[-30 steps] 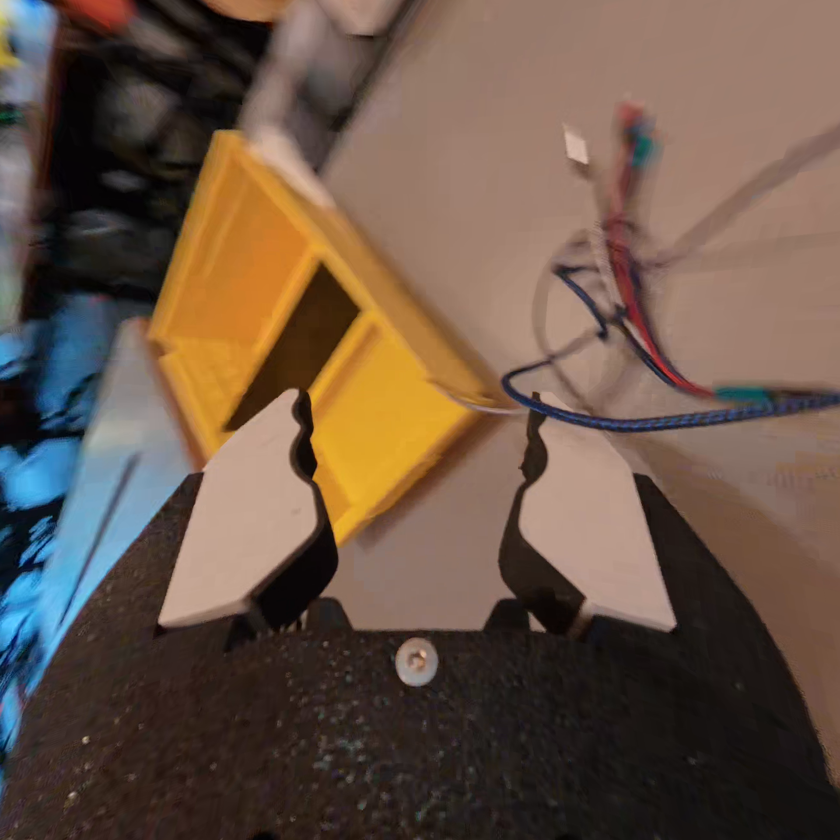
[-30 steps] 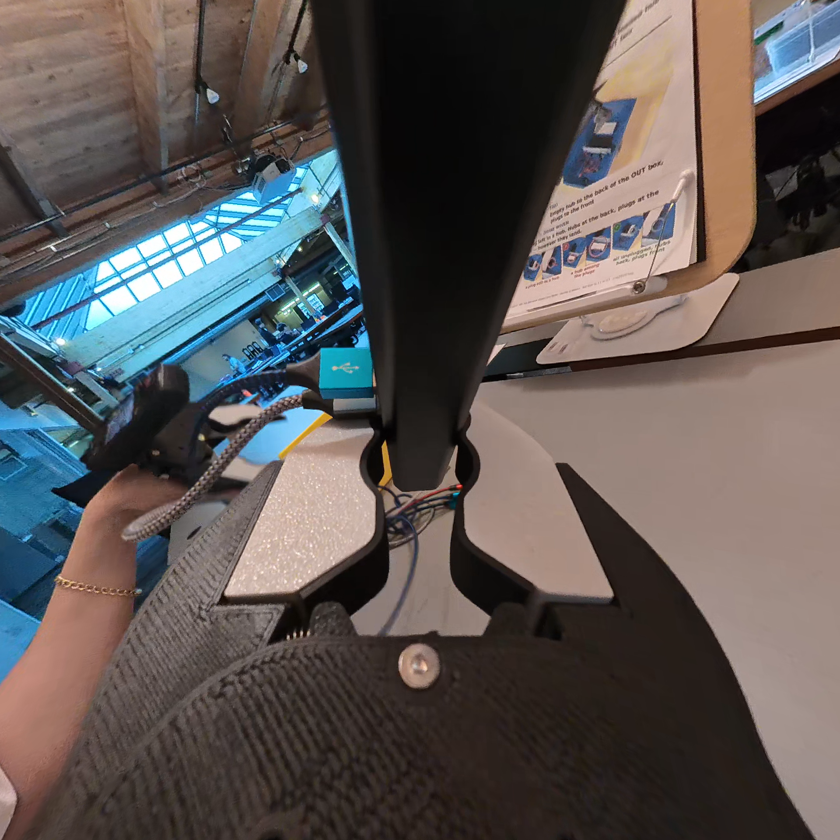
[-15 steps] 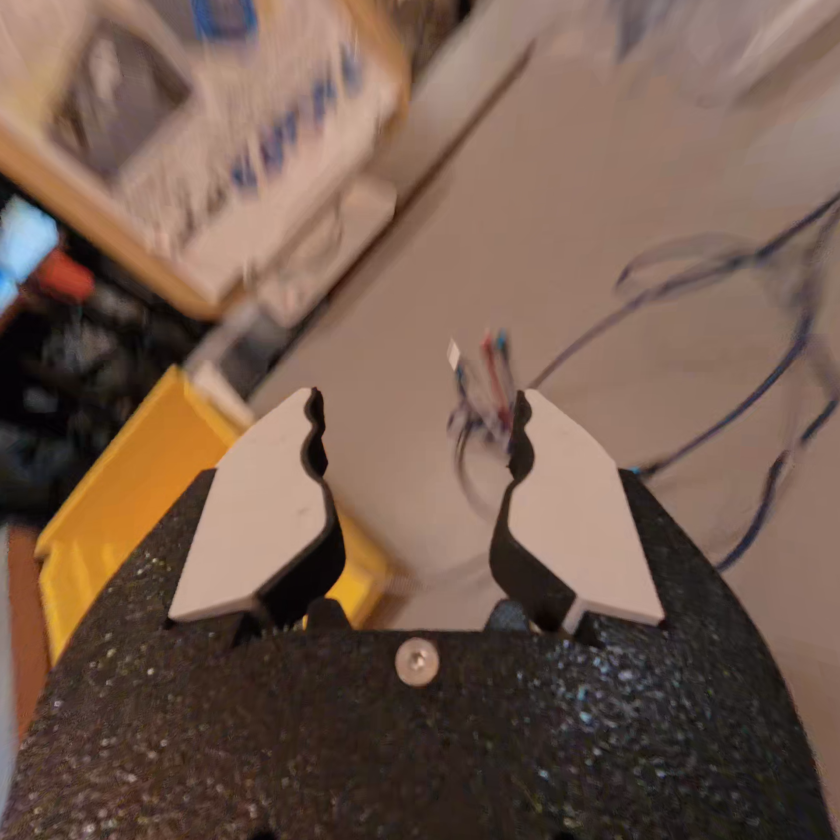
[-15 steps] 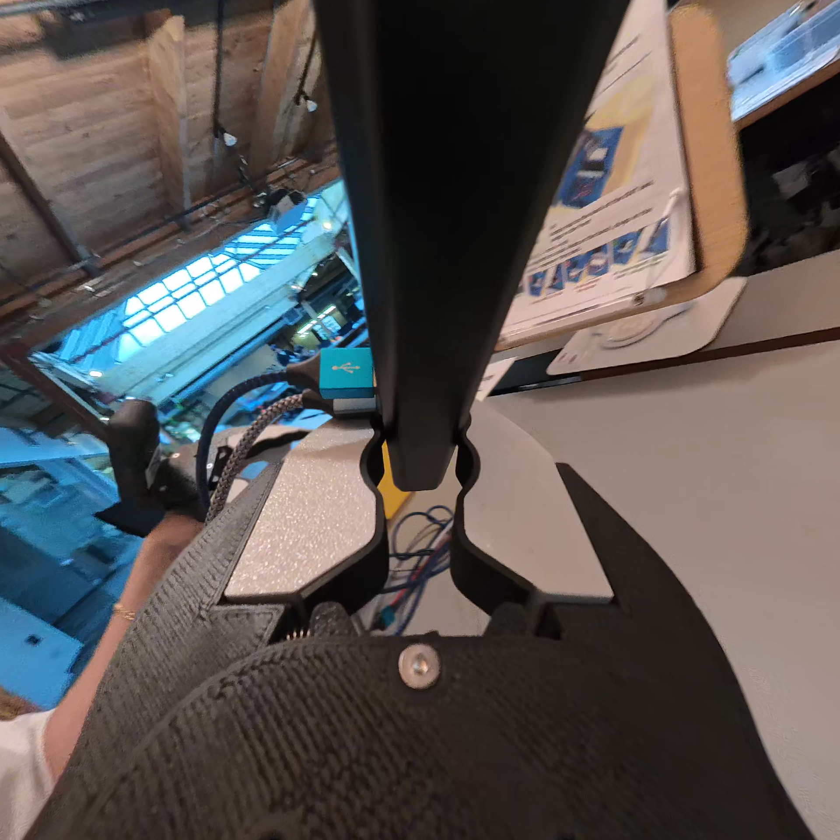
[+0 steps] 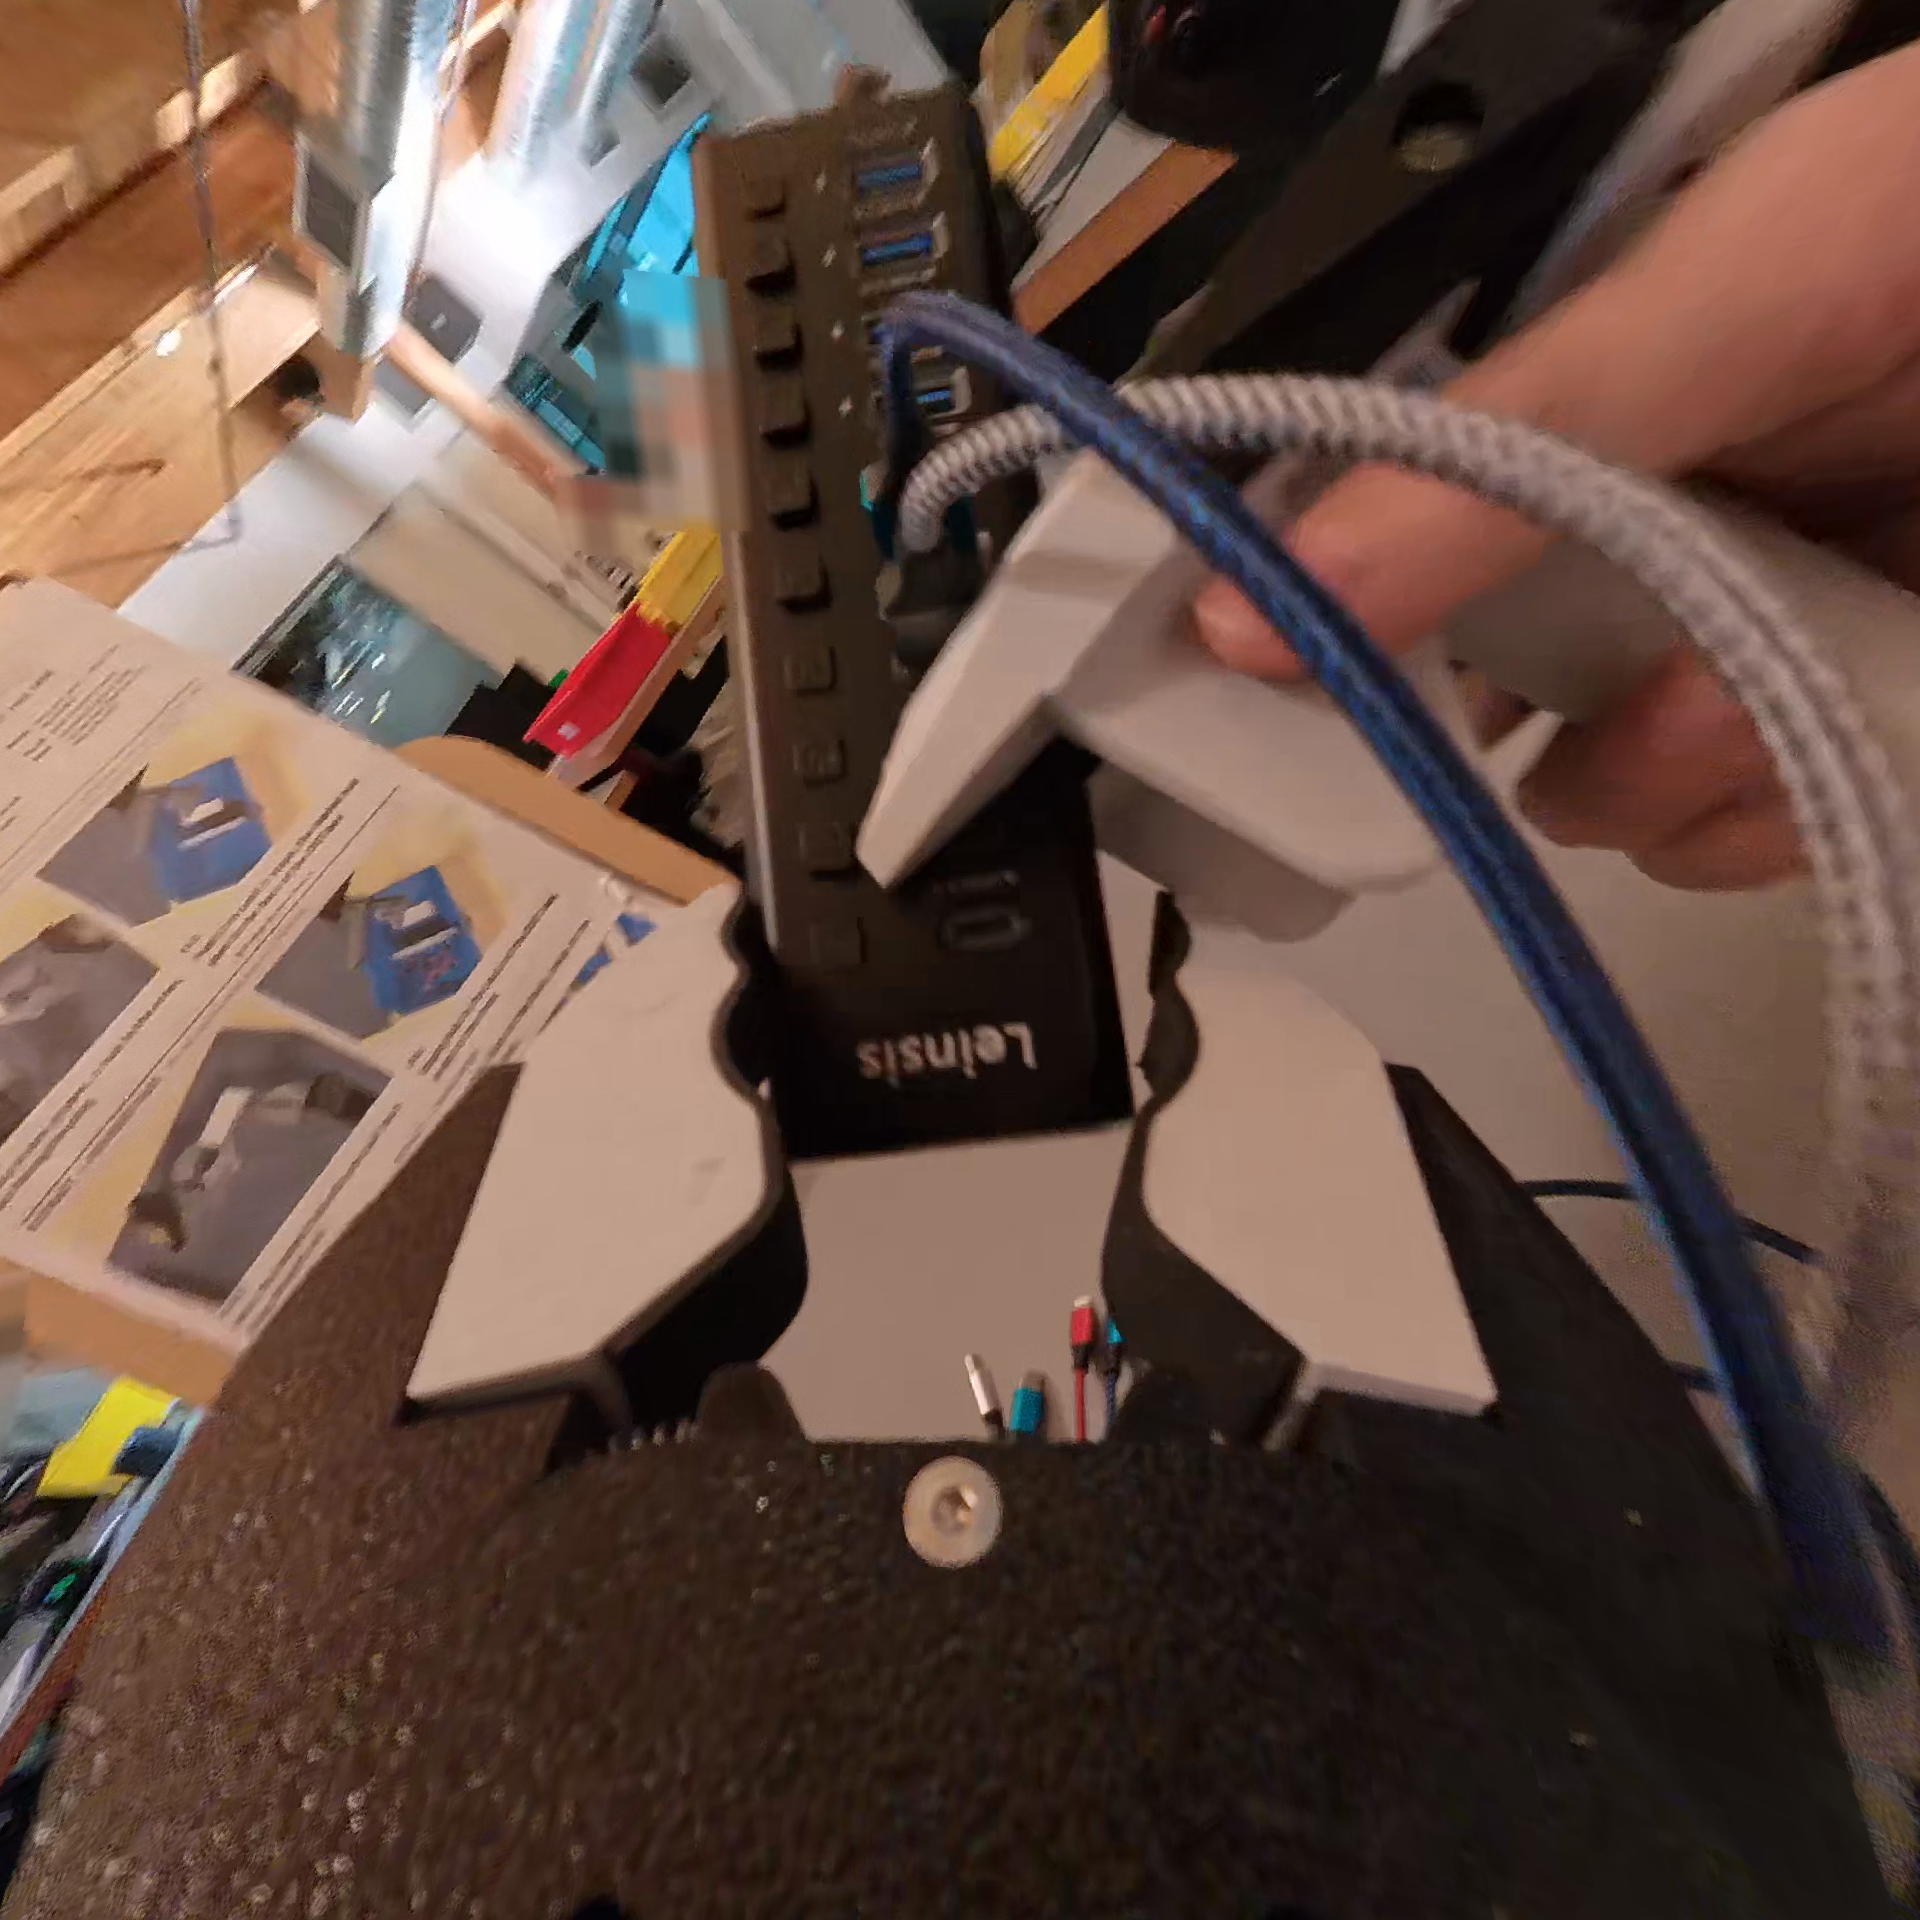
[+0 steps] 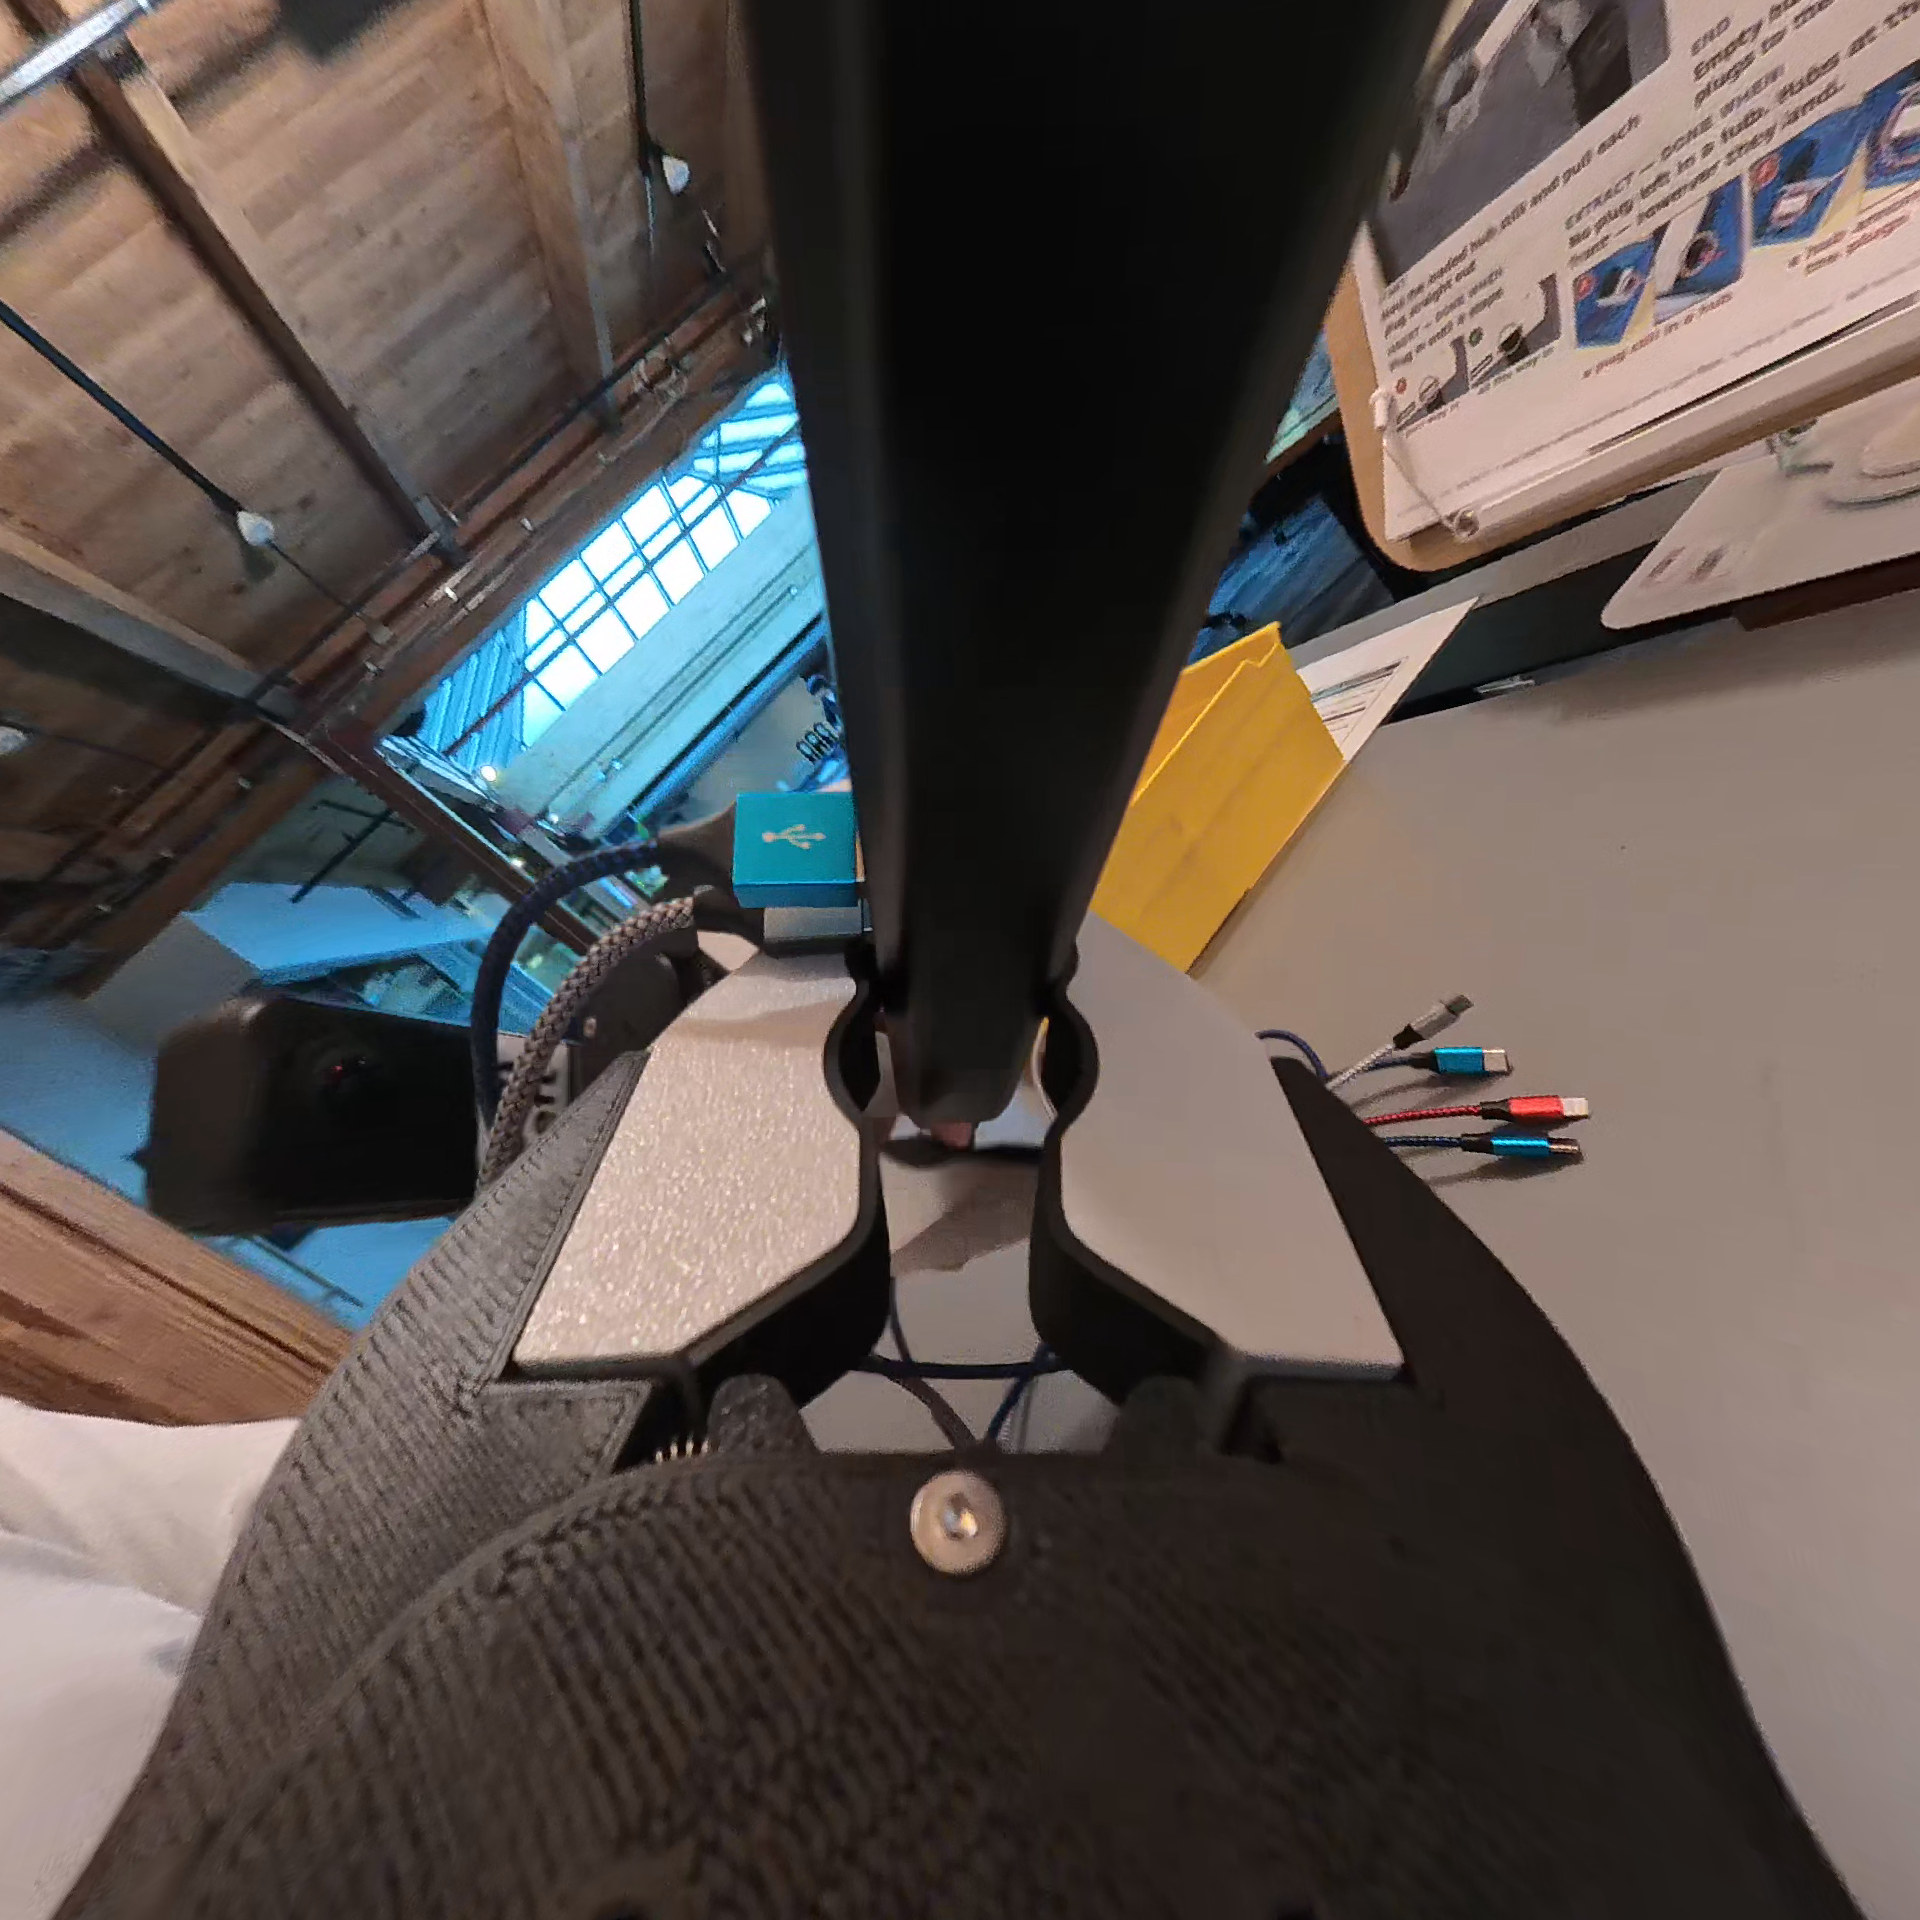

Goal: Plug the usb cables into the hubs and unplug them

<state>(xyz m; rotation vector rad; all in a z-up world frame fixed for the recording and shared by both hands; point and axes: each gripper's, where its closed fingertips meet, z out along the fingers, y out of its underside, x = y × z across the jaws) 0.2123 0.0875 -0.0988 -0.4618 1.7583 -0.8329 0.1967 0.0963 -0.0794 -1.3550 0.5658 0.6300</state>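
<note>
Left gripper (image 5: 951, 997) swung up from table since 0.5 s ago, jaws spread around hub (image 5: 883, 623) base, not clamped. Right gripper (image 6: 961, 1039) still clenched on hub: black upright bar, button row, blue ports (only left view shows). Teal plug (image 6: 795, 847) inserted; loose cable ends (image 6: 1496, 1101) on table (image 6: 1662, 831), right view.

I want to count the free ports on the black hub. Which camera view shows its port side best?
The left wrist view: the hub stands upright facing the camera, with its button column and blue ports visible, though blurred. The right wrist view shows only its plain dark back, clamped in the right gripper, with a teal plug beside it.
</note>
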